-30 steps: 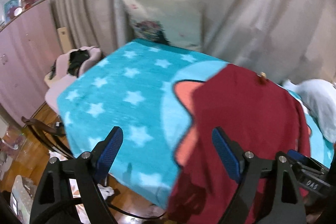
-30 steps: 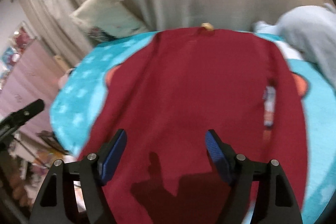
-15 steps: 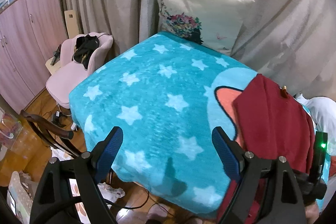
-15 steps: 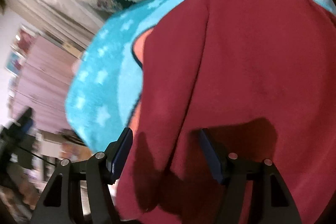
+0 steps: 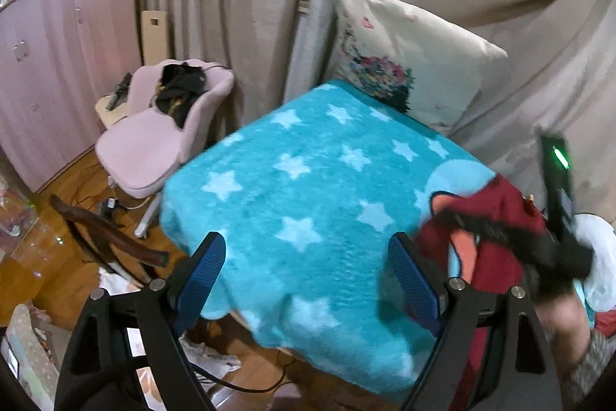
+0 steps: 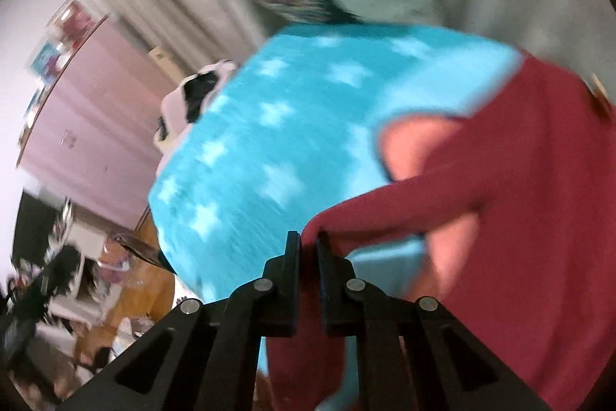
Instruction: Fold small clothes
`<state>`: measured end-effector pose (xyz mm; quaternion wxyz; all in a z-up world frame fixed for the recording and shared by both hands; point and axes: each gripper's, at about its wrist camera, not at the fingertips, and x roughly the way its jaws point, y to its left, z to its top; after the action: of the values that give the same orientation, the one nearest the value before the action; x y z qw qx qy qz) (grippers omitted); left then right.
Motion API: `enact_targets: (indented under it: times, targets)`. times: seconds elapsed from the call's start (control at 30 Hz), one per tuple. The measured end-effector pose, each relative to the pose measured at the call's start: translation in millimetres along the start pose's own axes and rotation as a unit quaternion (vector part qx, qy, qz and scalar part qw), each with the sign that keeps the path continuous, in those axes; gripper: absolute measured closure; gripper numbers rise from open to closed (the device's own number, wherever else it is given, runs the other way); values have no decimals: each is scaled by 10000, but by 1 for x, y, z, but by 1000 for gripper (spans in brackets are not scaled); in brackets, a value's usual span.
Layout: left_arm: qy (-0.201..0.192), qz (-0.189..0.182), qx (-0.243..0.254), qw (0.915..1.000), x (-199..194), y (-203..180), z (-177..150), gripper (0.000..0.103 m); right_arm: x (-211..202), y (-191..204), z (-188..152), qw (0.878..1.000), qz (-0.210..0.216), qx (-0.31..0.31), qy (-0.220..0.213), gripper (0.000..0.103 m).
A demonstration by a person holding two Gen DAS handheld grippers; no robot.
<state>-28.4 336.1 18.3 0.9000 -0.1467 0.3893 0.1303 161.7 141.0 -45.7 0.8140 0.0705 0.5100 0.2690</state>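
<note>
A dark red garment [image 6: 531, 187] lies on the right part of a blue star blanket [image 6: 269, 126]. My right gripper [image 6: 308, 245] is shut on the garment's left edge and holds that edge lifted, pulled left over the blanket. In the left wrist view the red garment [image 5: 504, 214] sits at the right, with the right gripper's black body partly over it. My left gripper [image 5: 308, 272] is open and empty above the blanket's near-left part [image 5: 308, 180], apart from the garment.
A floral white pillow [image 5: 404, 60] leans on beige curtains at the blanket's far end. A pink chair [image 5: 154, 141] with dark clothes stands left of the bed. Wooden floor with clutter lies below left. A pale bundle [image 5: 600, 257] lies at far right.
My right gripper has closed on the red garment's left edge and pulled it left and up. My left gripper has swung left, away from the garment, and stays open.
</note>
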Motion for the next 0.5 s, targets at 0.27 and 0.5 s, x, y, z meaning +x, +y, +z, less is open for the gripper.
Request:
enact_targets:
  times: [0.27, 0.5]
  targets:
    - [114, 218, -69, 9997, -4, 14, -8, 17, 74, 38, 34, 9991, 236, -81, 339, 75]
    - [274, -264, 202, 9991, 12, -34, -9, 17, 9, -37, -28, 9990, -118, 395, 178, 58]
